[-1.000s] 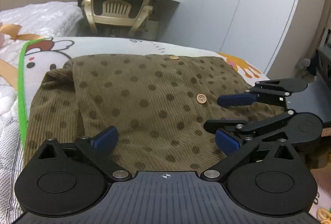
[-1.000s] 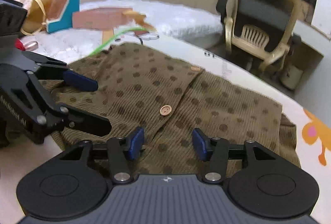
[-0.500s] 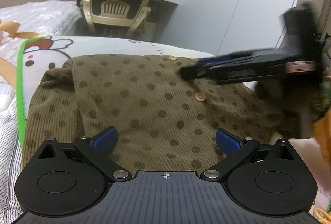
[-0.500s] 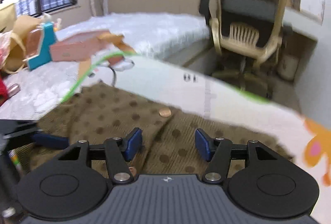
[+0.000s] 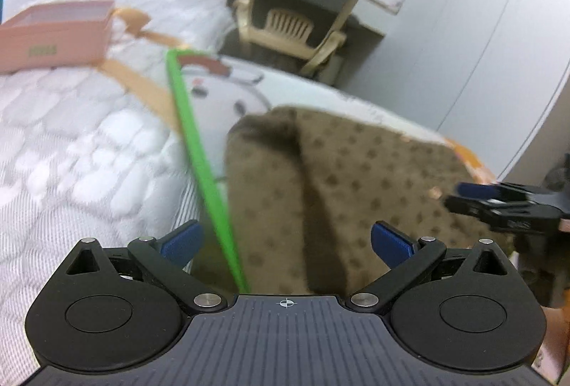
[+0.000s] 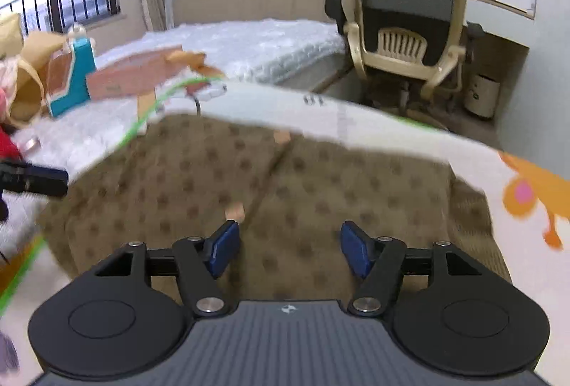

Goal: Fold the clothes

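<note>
On your far left the white quilted bedding (image 5: pixel 71 144) carries a pink rectangular box (image 5: pixel 57 33), well away from the work. Next comes the bright green border strip (image 5: pixel 199 154) of the cartoon-printed white play mat (image 5: pixel 231 90), and it runs straight between the blades of your left gripper (image 5: pixel 283 241). Those blue-padded fingers (image 5: pixel 181 240) are spread wide and hold nothing.

The olive-brown corduroy garment with darker dots (image 5: pixel 356 179) lies flat on the mat, already folded into a compact block. From your left gripper it sits ahead and to the right, so only the right-hand blade hangs over the cloth while the left blade hangs over bedding. Its left edge shows a thick doubled fold running away from you.

Your right gripper (image 6: pixel 288 249) is squarely over the garment (image 6: pixel 320 179), fingers apart and empty, with a pale round button (image 6: pixel 235 209) just beside its left pad. The button line runs away from you, slightly to the right, and that looks like the long axis for any further fold.

Your right hand is the better placed; I judge the left must shift right to meet the near hem. Beyond stands a beige-framed mesh office chair (image 6: pixel 402 12).
</note>
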`<state>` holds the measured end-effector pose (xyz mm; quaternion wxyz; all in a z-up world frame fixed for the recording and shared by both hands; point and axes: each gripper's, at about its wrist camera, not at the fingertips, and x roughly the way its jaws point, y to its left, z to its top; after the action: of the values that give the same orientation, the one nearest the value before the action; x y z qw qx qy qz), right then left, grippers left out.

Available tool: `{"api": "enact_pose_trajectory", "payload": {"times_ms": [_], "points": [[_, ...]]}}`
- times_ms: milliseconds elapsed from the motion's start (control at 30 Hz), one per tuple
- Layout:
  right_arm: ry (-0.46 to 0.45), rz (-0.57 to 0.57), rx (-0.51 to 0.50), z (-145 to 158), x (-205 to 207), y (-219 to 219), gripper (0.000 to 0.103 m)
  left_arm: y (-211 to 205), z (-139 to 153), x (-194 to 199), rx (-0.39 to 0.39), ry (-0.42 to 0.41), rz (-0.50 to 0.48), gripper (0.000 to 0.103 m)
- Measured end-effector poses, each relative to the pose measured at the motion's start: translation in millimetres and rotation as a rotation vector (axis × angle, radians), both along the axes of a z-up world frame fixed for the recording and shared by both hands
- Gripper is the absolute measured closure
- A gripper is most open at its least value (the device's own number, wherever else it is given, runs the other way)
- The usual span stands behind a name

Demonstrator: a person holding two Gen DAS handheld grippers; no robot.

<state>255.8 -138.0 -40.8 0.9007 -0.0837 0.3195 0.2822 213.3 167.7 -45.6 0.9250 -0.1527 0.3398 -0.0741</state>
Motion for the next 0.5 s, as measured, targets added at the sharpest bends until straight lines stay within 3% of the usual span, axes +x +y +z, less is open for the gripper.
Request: {"api": "enact_pose_trajectory", "payload": {"times_ms": [67, 100, 133, 167, 233, 367, 500], "points": [[-0.018, 0.003, -0.013, -5.1, -11.6, -6.1, 0.035, -1.5, -4.8, -0.4, -0.007, 0.018, 0.008, 0.015], [-0.025, 0.003, -0.018, -6.8, -16.6, -8.4, 0.034, -2.6, -6.9, -0.5, -0.006, 0.027, 0.015, 0.032], [-0.029, 0.003, -0.02, -7.0, -20.3, -9.3, 0.033, -2.8, -7.9, 1.1, 0.014, 0.036, 0.041, 0.041], [-0.037, 0.001, -0.026, -6.6, -23.2, -8.9, 0.033, -2.2, -8.5, 1.6, 0.023, 0.041, 0.052, 0.043], [-0.06, 0.005, -0.054, -3.2, -28.9, -2.5, 0.033, 0.7, -5.2, -3.9, 0.051, 0.044, 0.092, 0.078], [-0.142, 0.122, -0.103, 11.3, -47.2, 28.3, 0.033, 10.7, 10.3, -11.7, 0.053, -0.014, 0.081, 0.093], [-0.174, 0.304, -0.131, 15.3, -70.2, 75.2, 0.031, 8.2, 11.5, -3.5, -0.018, -0.007, 0.039, 0.094]]}}
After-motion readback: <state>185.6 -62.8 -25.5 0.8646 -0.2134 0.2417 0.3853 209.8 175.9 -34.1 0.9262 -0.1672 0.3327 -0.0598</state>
